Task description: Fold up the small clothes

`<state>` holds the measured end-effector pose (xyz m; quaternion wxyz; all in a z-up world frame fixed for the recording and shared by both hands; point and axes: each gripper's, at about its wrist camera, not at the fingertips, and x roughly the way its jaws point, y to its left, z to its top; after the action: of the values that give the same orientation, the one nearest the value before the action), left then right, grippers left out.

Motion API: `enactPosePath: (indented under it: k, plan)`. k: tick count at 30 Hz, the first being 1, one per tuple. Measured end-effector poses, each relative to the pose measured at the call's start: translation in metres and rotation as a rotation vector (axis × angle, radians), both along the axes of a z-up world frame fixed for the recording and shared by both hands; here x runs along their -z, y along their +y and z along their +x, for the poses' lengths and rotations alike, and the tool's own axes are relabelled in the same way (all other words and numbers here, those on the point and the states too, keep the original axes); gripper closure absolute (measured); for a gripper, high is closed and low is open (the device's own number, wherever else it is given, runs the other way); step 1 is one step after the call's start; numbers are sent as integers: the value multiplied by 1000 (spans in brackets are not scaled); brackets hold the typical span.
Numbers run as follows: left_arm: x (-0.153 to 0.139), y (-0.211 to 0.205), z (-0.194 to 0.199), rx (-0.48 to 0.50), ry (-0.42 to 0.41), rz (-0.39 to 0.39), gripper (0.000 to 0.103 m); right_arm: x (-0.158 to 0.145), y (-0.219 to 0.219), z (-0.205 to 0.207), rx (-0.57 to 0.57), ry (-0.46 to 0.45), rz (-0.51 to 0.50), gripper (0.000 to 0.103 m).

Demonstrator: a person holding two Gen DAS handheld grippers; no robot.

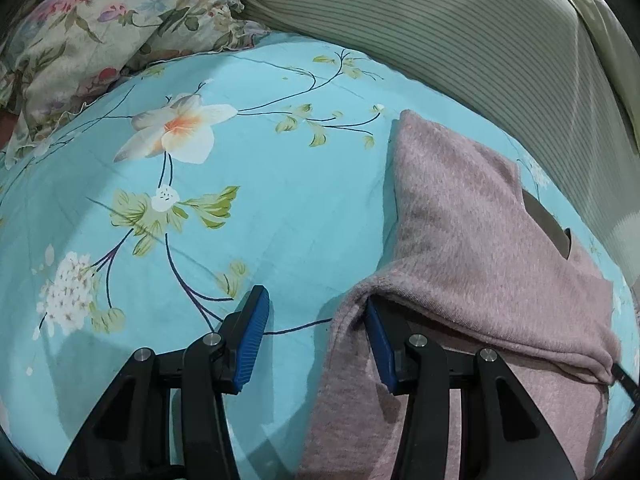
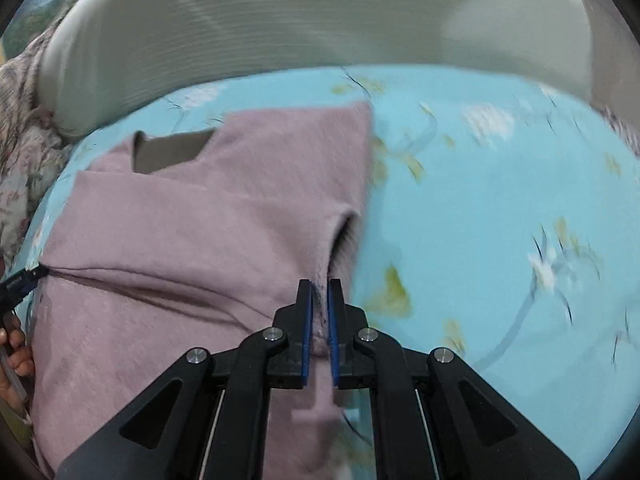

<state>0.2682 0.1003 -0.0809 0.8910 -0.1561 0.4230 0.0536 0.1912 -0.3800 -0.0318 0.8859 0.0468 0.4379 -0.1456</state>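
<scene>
Left wrist view: left gripper (image 1: 316,320) is spread about halfway. Its left blue pad (image 1: 250,344) sits bare over the bed sheet (image 1: 280,200); the right finger is tucked under a fold of the pink knit garment (image 1: 472,232), which drapes over it. Nothing is pinched between the pads there.

The garment fills the lower right of that frame and lies on the turquoise floral sheet, with a grey-brown neckline patch (image 1: 548,220) showing at mid right. A flowered pillow (image 1: 100,40) is in the upper left, a green striped blanket (image 1: 460,40) across the upper right. At the lower right edge a dark tip of the other gripper pokes out at the garment's hem.

Right wrist view: right gripper (image 2: 320,312) is pressed nearly together, pinching an edge of the pink knit garment (image 2: 192,232) between its blue pads. The frame is motion-blurred, mostly on the right side. The garment takes up the left and centre of the frame, partly folded, with an open sleeve or fold mouth just above the fingertips. The left gripper's tip (image 2: 22,280) touches the garment's left edge, with a person's hand (image 2: 16,344) just below it.
</scene>
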Motion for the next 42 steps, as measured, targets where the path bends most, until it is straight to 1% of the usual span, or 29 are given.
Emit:
enactPosePath:
  k: [2,4,6,7,8,9,10,11,12,13,16,17,18,19,21,23,25,27,28,29,31,33,35,37,38,39,40,42]
  plan:
    - [0,0,-1,-1,-1,1,54,-12,-7,-11,37,-50,45,92]
    - [0,-2,-1,-3,0,13,54,-23,-9,-13,44,-97,73,91]
    - [0,-5,0,-3,3,28,54,-28,-10,-5,33,-120,126,69]
    - [0,-5,0,-3,3,32,54,-28,-9,-1,33,-115,128,46]
    - [0,-6,0,-3,3,33,54,-27,-9,5,32,-109,116,41]
    - [0,-5,0,-3,2,32,54,-23,-7,13,30,-105,81,41]
    - [0,-5,-1,-3,2,30,54,-19,-6,20,30,-90,62,47]
    - [0,-5,-1,-3,1,30,54,-12,-6,29,22,-57,66,79]
    - [1,-5,0,-3,1,30,54,-6,-7,37,19,-30,82,98]
    - [0,-5,0,-3,1,32,54,-4,-8,41,28,-24,77,100]
    - [1,-5,0,-5,-2,30,53,-15,-10,38,62,-105,-4,100]
    - [1,-4,-1,-7,-3,24,53,-15,-12,37,80,-113,-8,100]
    - [2,-2,0,-8,-2,17,52,-13,-19,37,105,-109,6,100]
    - [2,-1,0,-8,-1,11,52,-6,-26,38,131,-73,36,100]
    - [1,-1,0,-4,5,10,52,-1,-28,35,161,-33,47,98]
    - [0,-1,-1,6,20,10,52,-12,-25,24,183,-82,28,94]
    - [-3,0,-7,18,32,-8,54,-30,-10,12,165,-156,-13,94]
    - [-13,2,-20,36,14,-69,54,-37,3,10,110,-184,7,94]
    - [-20,1,-24,42,-6,-87,54,-38,10,12,63,-179,42,94]
    - [-25,0,-27,47,-24,-95,54,-34,17,16,18,-153,81,94]
    - [-38,-7,-23,68,-54,-102,54,-23,27,25,-33,-103,127,94]
    - [-42,-16,-11,87,-40,-81,54,-8,33,35,-36,-47,117,94]
    - [-38,-27,9,74,-4,17,54,2,28,36,-7,-16,119,94]
    - [-23,-32,23,94,65,67,53,14,16,35,44,25,112,94]
    - [-11,-34,28,110,118,84,52,16,11,32,57,25,111,95]
    - [-4,-34,29,122,136,90,51,15,4,26,59,10,129,95]
    - [-1,-35,24,135,112,108,51,14,-1,21,63,6,138,95]
    - [-2,-35,18,131,109,138,47,7,-2,11,72,-2,129,95]
